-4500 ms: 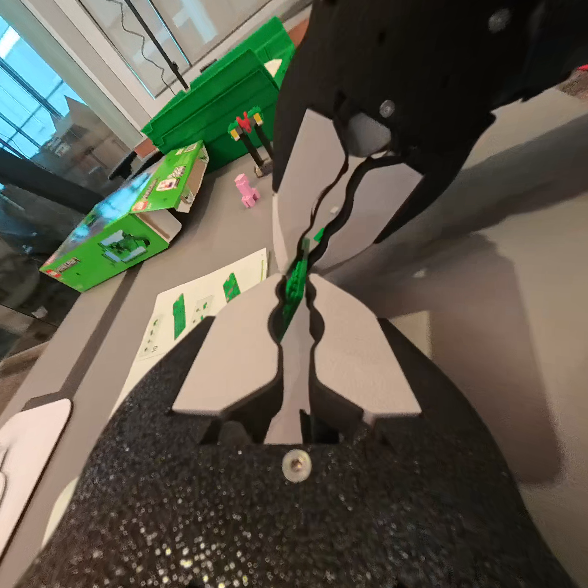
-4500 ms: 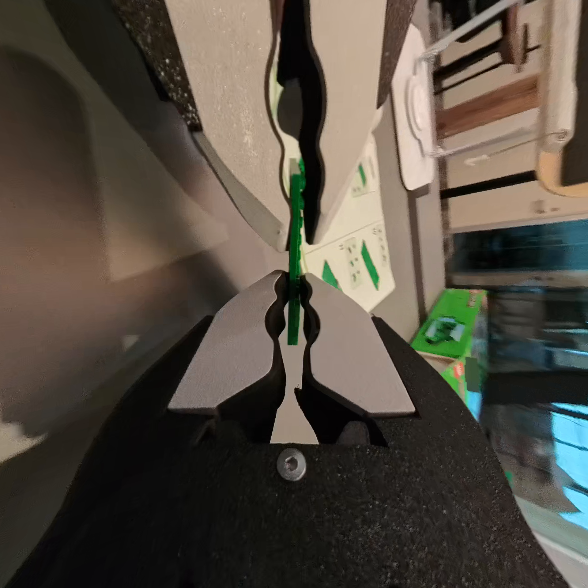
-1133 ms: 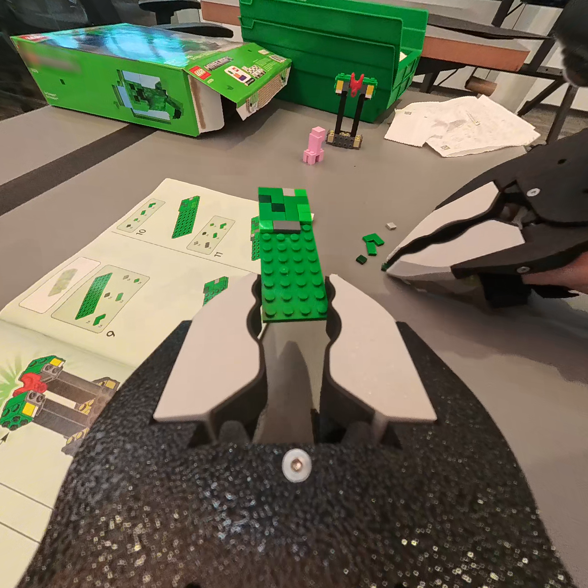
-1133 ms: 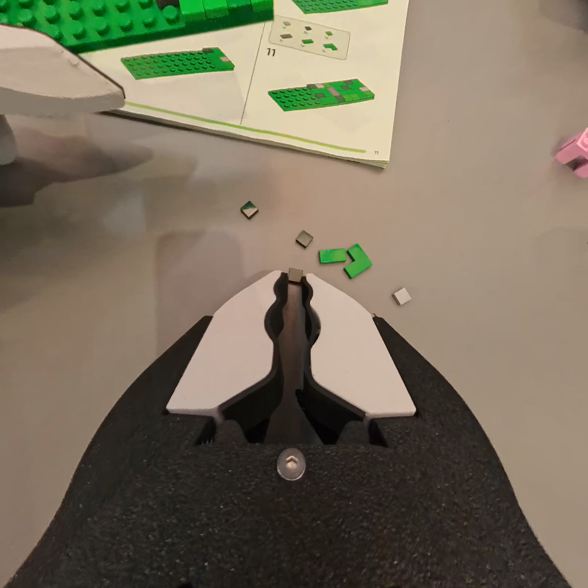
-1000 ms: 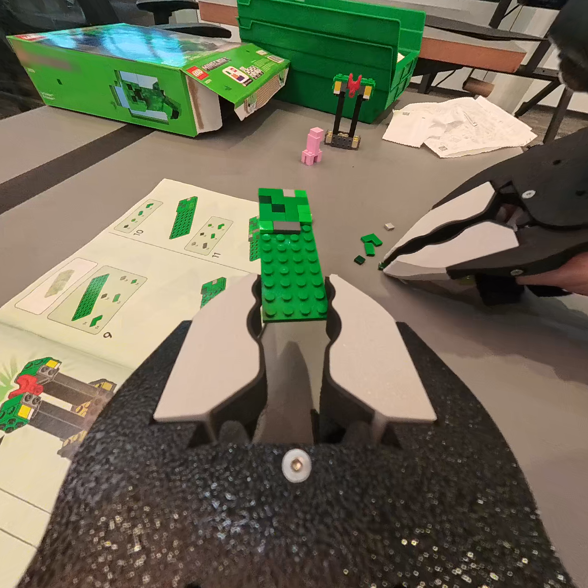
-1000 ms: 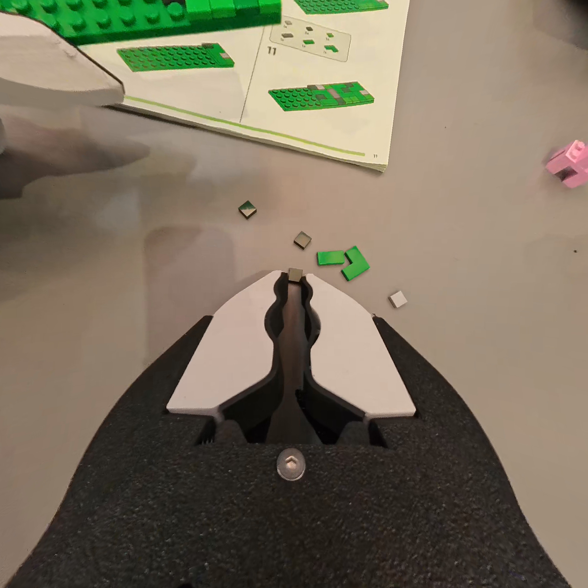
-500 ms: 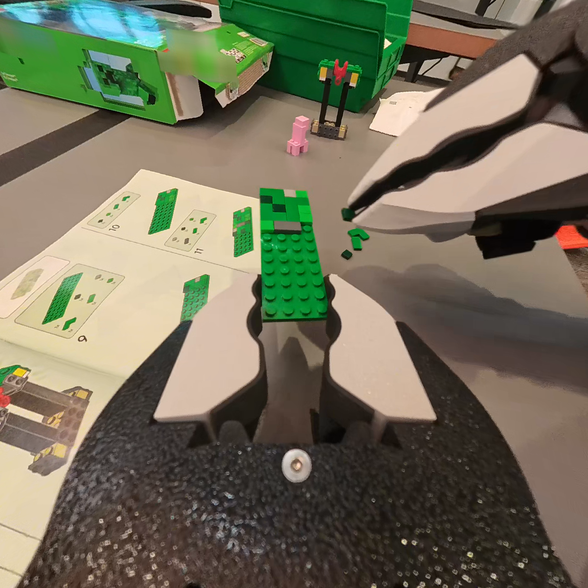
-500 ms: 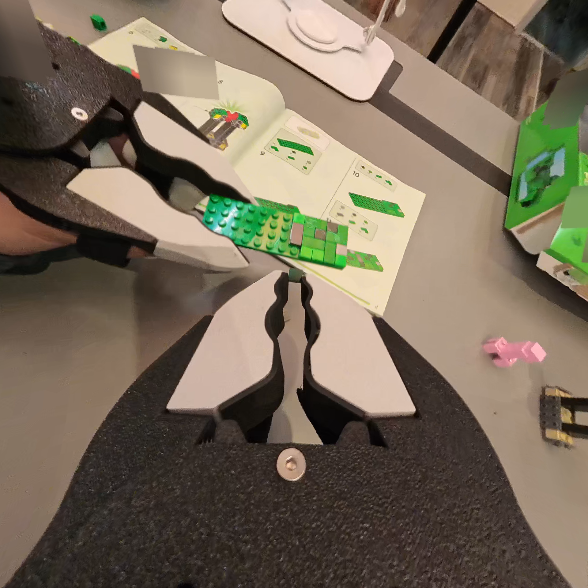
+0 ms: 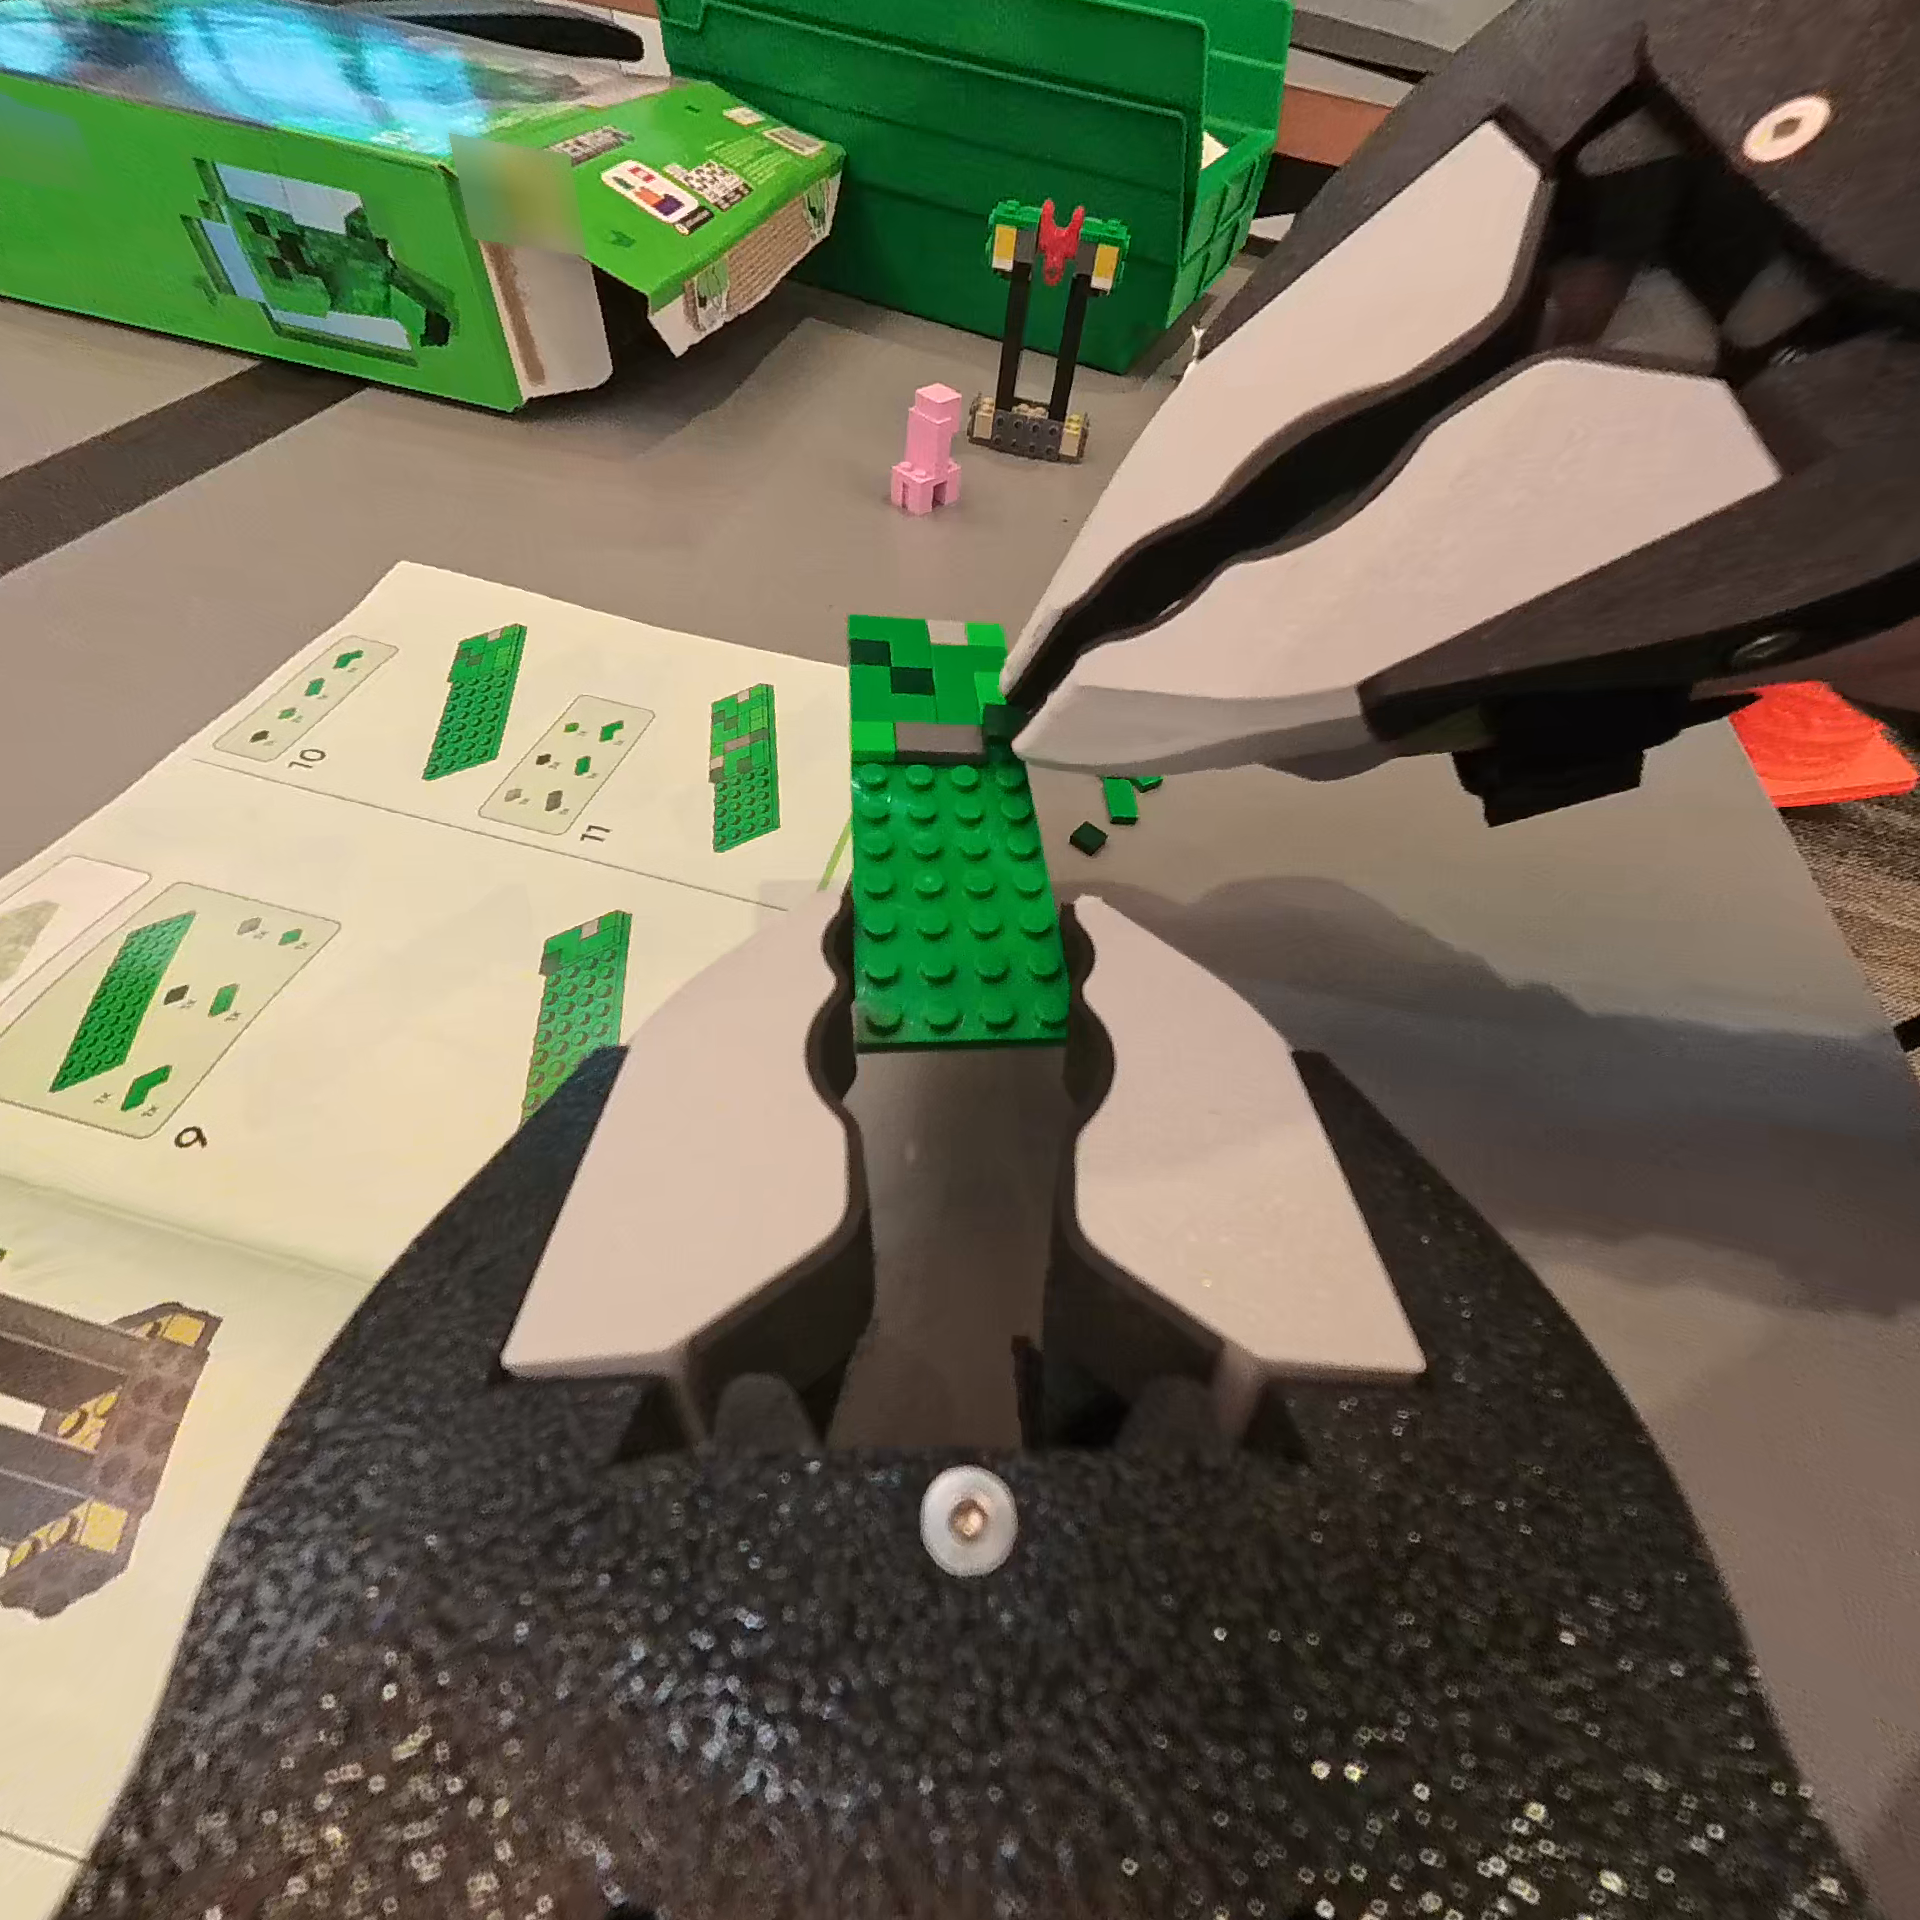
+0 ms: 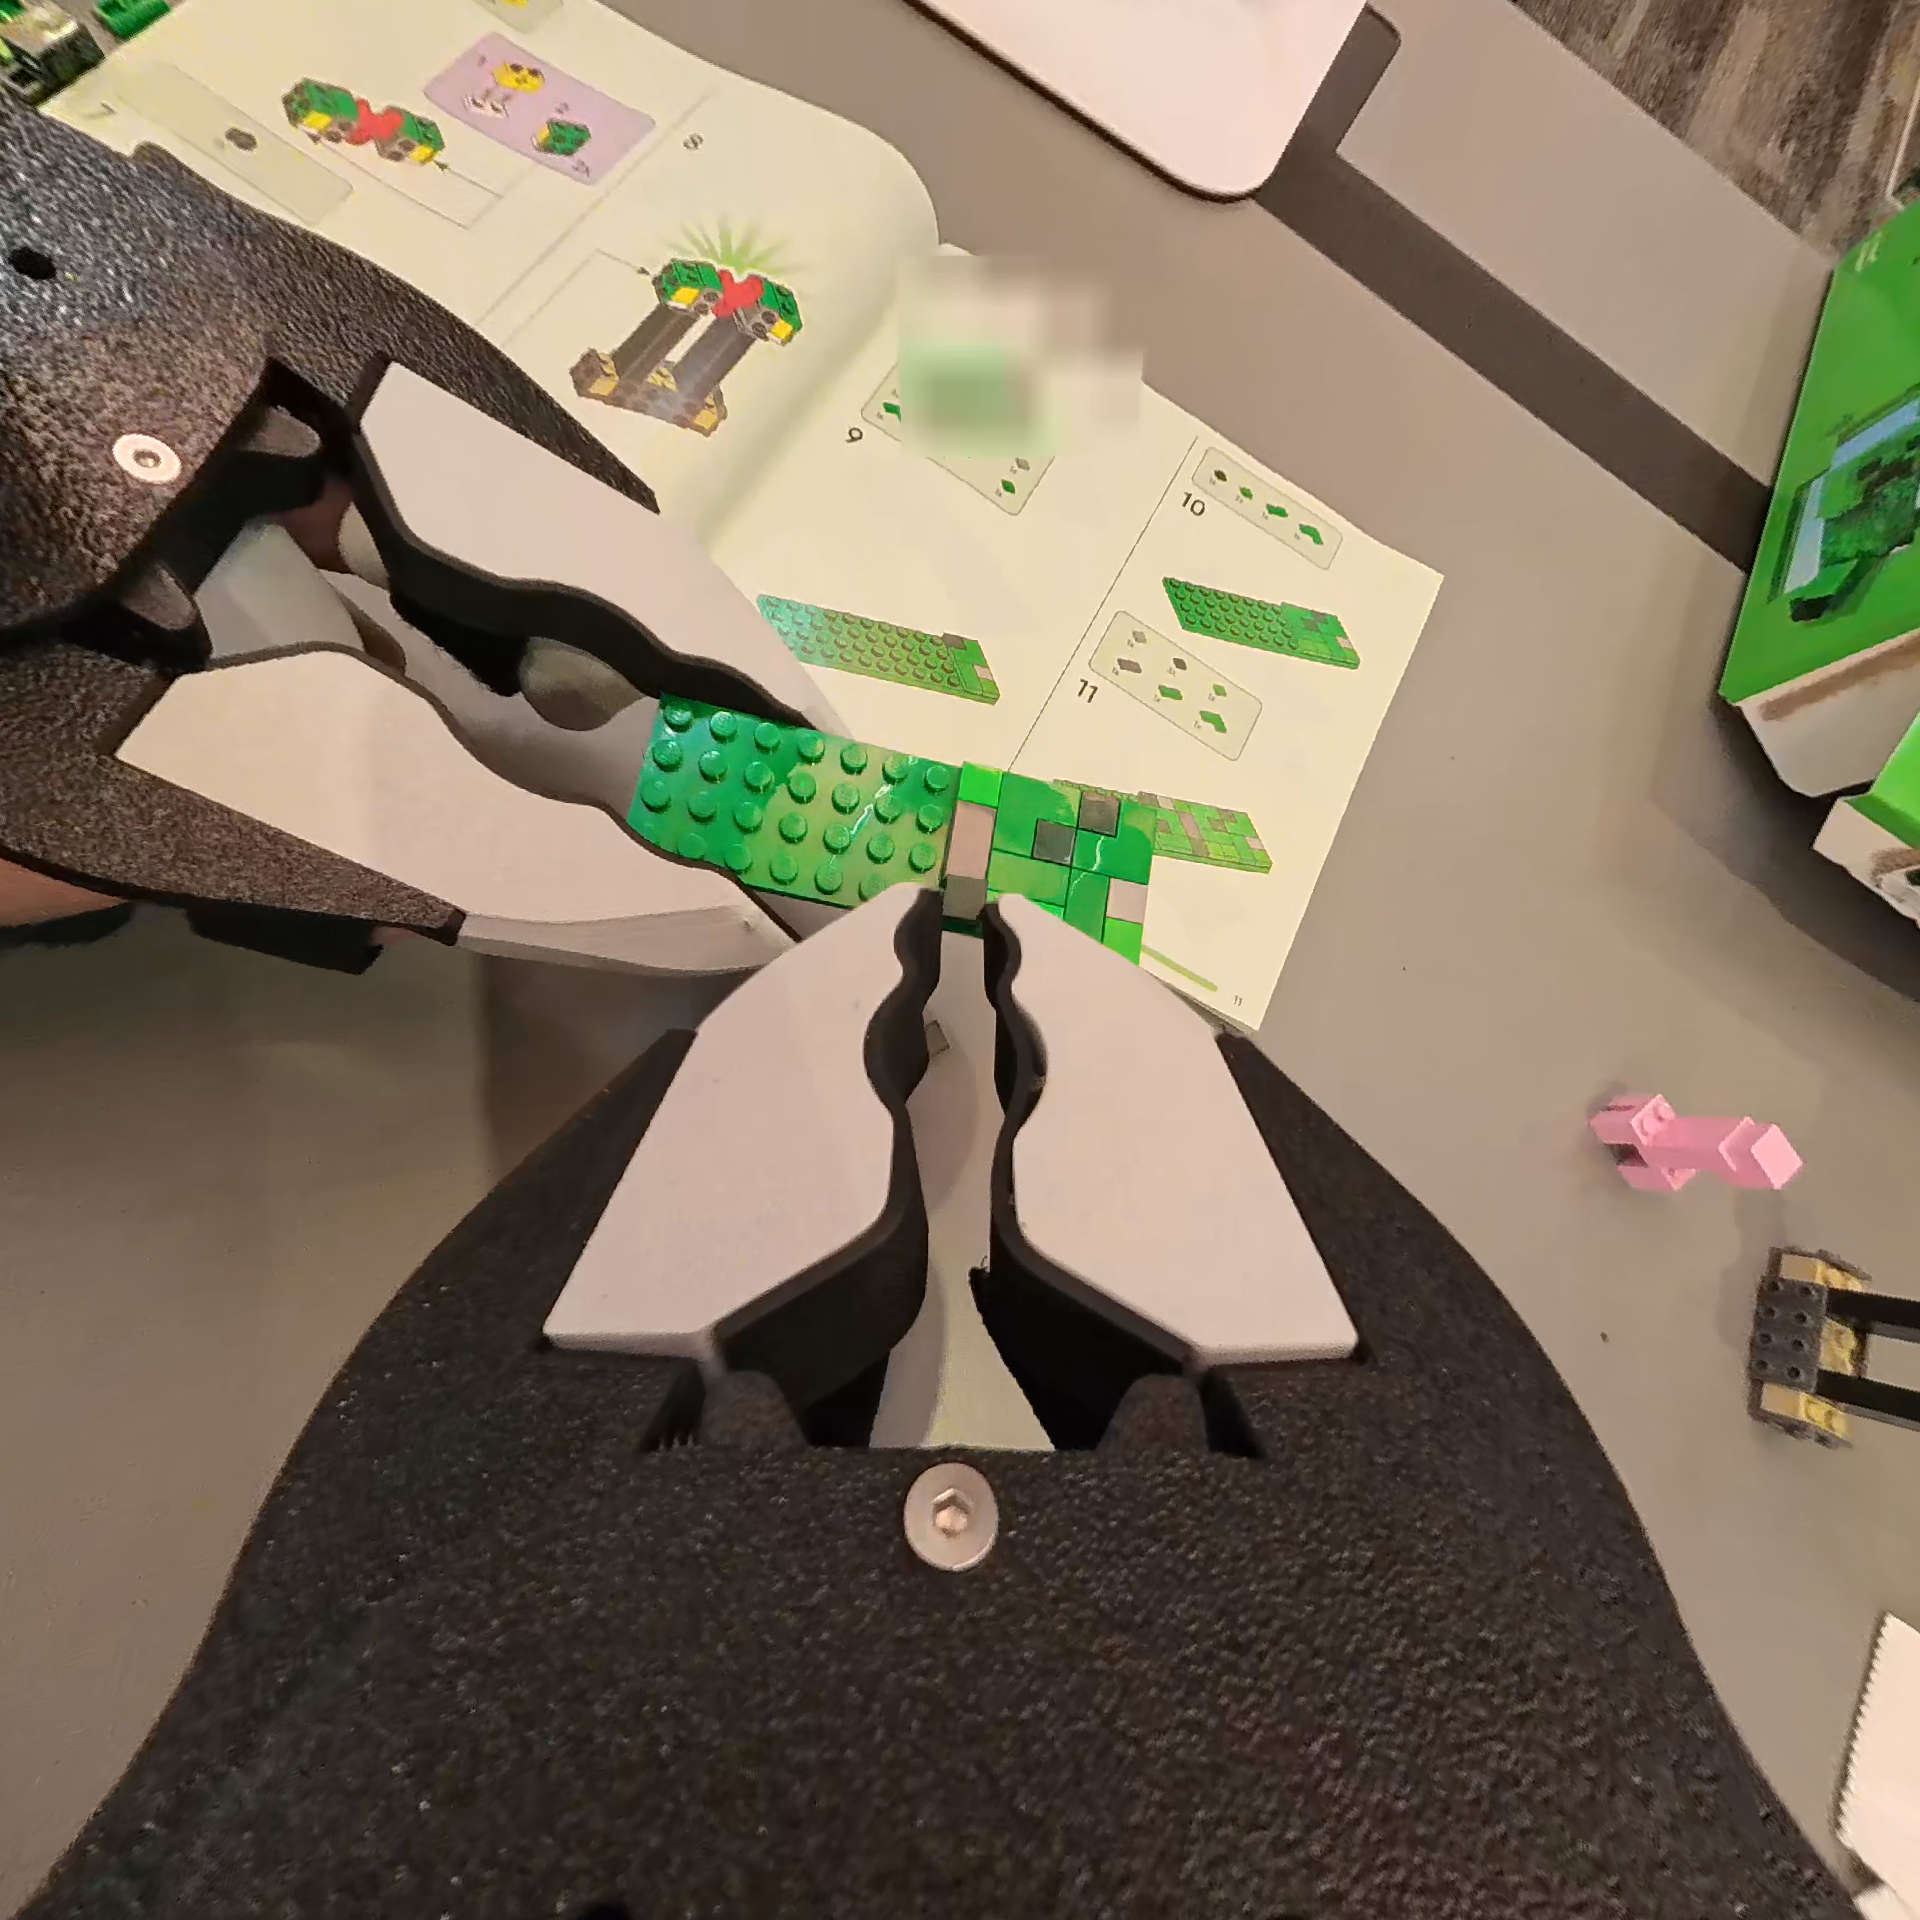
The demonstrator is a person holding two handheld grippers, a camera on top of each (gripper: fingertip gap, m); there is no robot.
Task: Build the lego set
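My left gripper [image 9: 956,977] is shut on the near end of a long green studded plate [image 9: 951,883] and holds it level above the instruction booklet [image 9: 416,831]. The plate's far end is covered with green, dark and grey flat tiles [image 9: 925,675]. My right gripper [image 10: 958,909] is shut on a small dark square tile [image 10: 961,896]. Its tips touch the plate's edge beside the grey tile. In the left wrist view the right gripper [image 9: 1013,717] comes in from the upper right. In the right wrist view the left gripper [image 10: 800,826] grips the plate [image 10: 810,800] from the left.
Loose small green tiles [image 9: 1101,821] lie on the grey table right of the plate. A pink figure [image 9: 928,449], a black post model with a red top [image 9: 1044,332], an open green box [image 9: 312,208] and a green bin [image 9: 987,114] stand behind. My left and right fingertips are right by each other.
My right gripper lifted the small tile off the table and carried it to the tiled end of the plate. My left gripper still holds the plate, almost unmoved.
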